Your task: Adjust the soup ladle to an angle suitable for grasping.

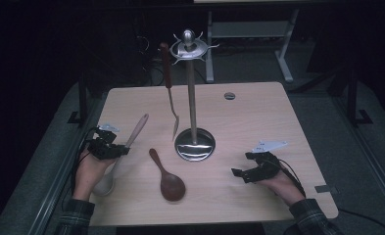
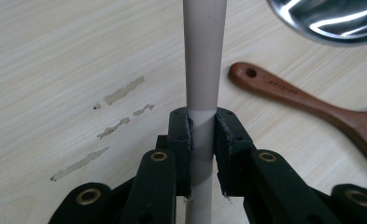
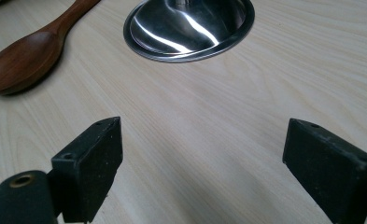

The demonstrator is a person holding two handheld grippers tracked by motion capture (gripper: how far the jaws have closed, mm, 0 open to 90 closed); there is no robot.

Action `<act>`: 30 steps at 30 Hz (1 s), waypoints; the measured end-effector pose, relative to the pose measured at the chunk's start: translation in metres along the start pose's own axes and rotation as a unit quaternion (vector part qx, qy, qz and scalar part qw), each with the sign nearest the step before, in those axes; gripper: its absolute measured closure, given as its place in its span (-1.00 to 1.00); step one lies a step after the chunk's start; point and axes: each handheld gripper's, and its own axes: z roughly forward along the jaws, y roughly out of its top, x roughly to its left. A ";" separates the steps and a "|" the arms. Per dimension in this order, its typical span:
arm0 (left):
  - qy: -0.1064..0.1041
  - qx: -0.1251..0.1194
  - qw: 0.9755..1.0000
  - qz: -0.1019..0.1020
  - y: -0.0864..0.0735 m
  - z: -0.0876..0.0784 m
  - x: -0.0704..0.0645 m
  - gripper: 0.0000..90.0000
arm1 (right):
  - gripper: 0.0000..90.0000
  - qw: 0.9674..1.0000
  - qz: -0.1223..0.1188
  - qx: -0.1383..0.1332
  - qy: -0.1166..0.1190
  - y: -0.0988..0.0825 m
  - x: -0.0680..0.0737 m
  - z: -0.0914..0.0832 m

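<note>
Pale spoon clamped at lower left, stand waiting at centre.

At the lower left of the high view the left gripper (image 1: 115, 150) is clamped on the handle of the pale spoon (image 1: 131, 138), whose bowl lies nearest the table's front edge. At lower right the right gripper (image 1: 239, 171) hovers with jaws wide apart, holding nothing. Between them lies the brown wooden spoon (image 1: 169, 178). Beyond it stands the steel utensil stand (image 1: 194, 142), a spatula (image 1: 170, 93) hanging from its top.

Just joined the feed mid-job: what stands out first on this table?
A tall steel stand rises mid-table, with a red-handled turner hanging from its top. The left gripper is shut on the pale handle of a white spoon at the table's left, beside a brown wooden spoon lying flat. The right gripper is open with nothing between its fingers, over bare table at right.
</note>
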 end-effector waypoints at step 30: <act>-0.087 -0.187 0.978 0.028 0.016 -0.069 -0.033 0.72 | -0.69 0.999 -0.006 -0.045 0.013 0.031 -0.002 -0.014</act>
